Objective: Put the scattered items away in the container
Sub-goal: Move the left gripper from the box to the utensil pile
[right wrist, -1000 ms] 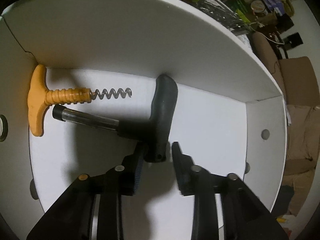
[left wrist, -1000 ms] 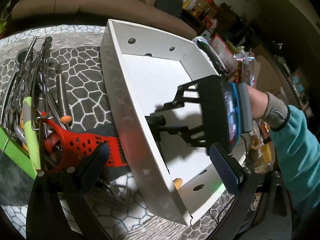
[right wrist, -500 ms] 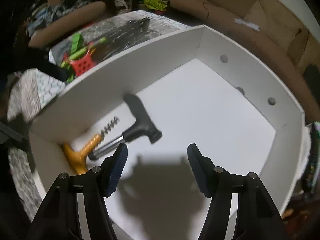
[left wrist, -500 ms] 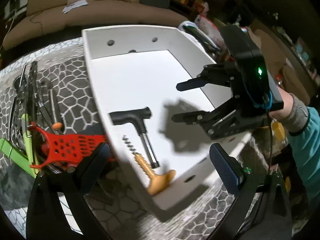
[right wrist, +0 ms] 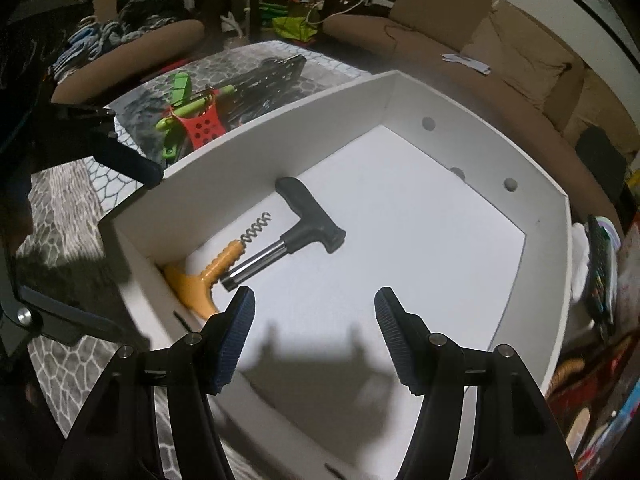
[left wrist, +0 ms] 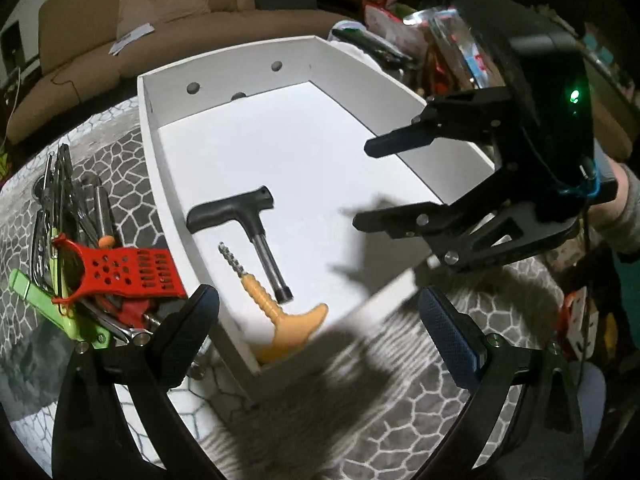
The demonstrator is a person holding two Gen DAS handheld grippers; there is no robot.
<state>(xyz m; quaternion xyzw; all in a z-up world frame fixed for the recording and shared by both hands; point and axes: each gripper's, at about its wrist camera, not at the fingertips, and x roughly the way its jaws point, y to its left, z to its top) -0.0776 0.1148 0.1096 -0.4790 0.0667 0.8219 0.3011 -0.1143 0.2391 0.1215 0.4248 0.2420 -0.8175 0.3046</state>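
Note:
A white box (left wrist: 168, 184) (right wrist: 532, 288) sits on the patterned cloth. Inside it lie a black T-handled tool (left wrist: 256, 224) (right wrist: 304, 228) and an orange-handled corkscrew (left wrist: 276, 312) (right wrist: 208, 276), near one corner. My right gripper (right wrist: 314, 336) is open and empty above the box; it also shows in the left wrist view (left wrist: 364, 184). My left gripper (left wrist: 318, 332) is open and empty above the box's near corner. A pile of utensils lies left of the box: a red grater (left wrist: 124, 272) (right wrist: 202, 124), a green tool (left wrist: 52, 312) and metal tongs (left wrist: 56, 184).
A brown sofa (left wrist: 120, 40) runs behind the table. Cluttered goods (left wrist: 400, 32) stand beyond the box's far side. A dark remote-like object (right wrist: 600, 264) lies right of the box. The patterned cloth (left wrist: 360, 420) covers the table near me.
My right gripper let go of the black T-handled tool, opened and lifted back out of the box. My left gripper pulled back and rose, so the box interior shows.

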